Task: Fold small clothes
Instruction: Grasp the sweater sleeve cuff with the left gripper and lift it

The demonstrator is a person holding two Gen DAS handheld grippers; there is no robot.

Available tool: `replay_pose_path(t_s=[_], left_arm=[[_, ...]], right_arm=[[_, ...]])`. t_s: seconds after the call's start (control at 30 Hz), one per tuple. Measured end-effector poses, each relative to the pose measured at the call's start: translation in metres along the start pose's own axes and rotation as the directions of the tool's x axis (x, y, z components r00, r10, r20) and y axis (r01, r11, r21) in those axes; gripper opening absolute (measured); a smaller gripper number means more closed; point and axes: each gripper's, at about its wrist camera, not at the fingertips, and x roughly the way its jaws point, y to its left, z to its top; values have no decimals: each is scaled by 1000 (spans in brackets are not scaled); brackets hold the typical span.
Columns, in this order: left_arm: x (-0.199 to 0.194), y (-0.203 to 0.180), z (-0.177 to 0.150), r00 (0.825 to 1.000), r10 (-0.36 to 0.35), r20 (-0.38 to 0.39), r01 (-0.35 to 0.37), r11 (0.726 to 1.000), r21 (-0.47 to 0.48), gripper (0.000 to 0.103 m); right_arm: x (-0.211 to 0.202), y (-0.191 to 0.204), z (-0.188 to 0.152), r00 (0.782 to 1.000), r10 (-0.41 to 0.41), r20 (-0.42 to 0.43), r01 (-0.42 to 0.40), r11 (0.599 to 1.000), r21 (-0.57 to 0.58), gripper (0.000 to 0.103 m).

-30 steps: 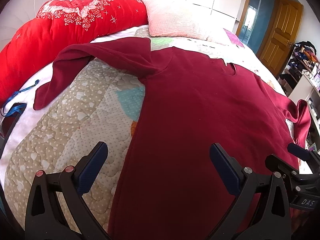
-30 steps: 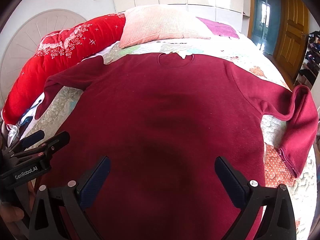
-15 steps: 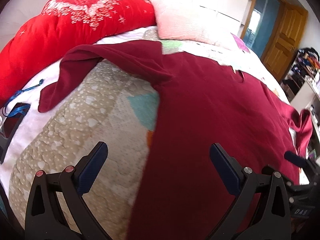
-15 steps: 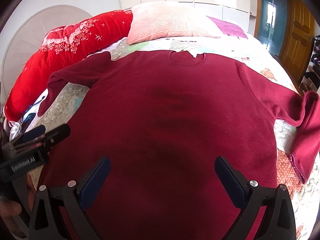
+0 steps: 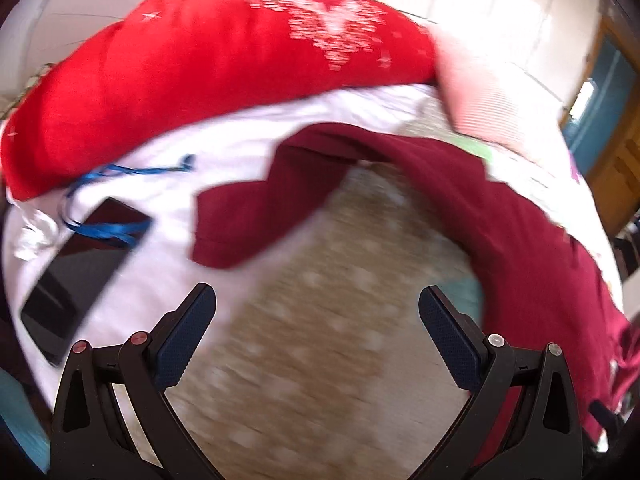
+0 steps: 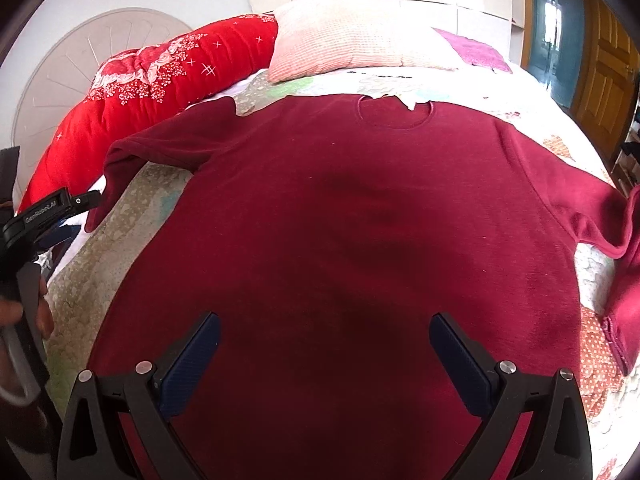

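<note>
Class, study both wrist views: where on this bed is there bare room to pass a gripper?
Free: the quilt between the sweater's left sleeve and its body. Crowded: the white edge beside the sleeve cuff, with a phone and blue strap.

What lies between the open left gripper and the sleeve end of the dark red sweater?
In the left wrist view, only bare beige quilt lies between the left gripper and the sleeve end of the sweater.
</note>
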Motion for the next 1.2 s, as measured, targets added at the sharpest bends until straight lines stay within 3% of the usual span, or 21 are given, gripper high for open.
replay_pose_path(t_s=[0.2,0.33,0.4,0.47,0.53,0.6,0.67,0.77,0.83,0.93,1.0,1.1,1.2], left_arm=[[18,27,5,997,68,-22,-69,997,-36,101],[34,32,15,992,123,-17,-123,992,-9,95],[43,37,22,990,140,-22,-140,990,-16,87],[52,40,25,992,118,-48,-120,992,-29,68],[65,45,26,991,103,-87,-107,993,-44,56],[68,49,27,994,81,-74,-85,995,-58,47],[64,54,31,997,42,-62,-47,996,-77,26],[44,60,43,1000,23,-12,-24,995,-92,17],[16,64,56,997,12,73,-4,994,-111,17],[-27,58,81,984,-28,173,48,993,-109,16],[-61,39,95,967,-66,246,84,995,-61,16],[-97,-3,106,940,-140,311,135,990,36,16],[-124,-60,106,909,-250,332,206,965,162,16]], right_arm=[[2,16,10,999,50,10,-50,998,-25,103],[7,25,11,998,63,-2,-63,997,-45,103],[11,25,9,998,66,-12,-66,997,-46,103],[14,25,8,997,68,-24,-69,997,-44,103],[17,23,8,997,67,-29,-68,997,-36,103],[18,21,9,997,71,-33,-72,997,-27,103],[19,20,10,997,76,-34,-76,997,-20,103],[17,20,10,996,79,-35,-79,997,-25,103],[14,19,10,996,82,-32,-82,996,-28,103],[10,14,10,996,85,-19,-86,996,-15,103],[8,9,10,996,90,-12,-90,996,3,103],[3,2,11,995,95,3,-95,995,25,103],[-7,-7,13,996,84,25,-85,996,38,103]])
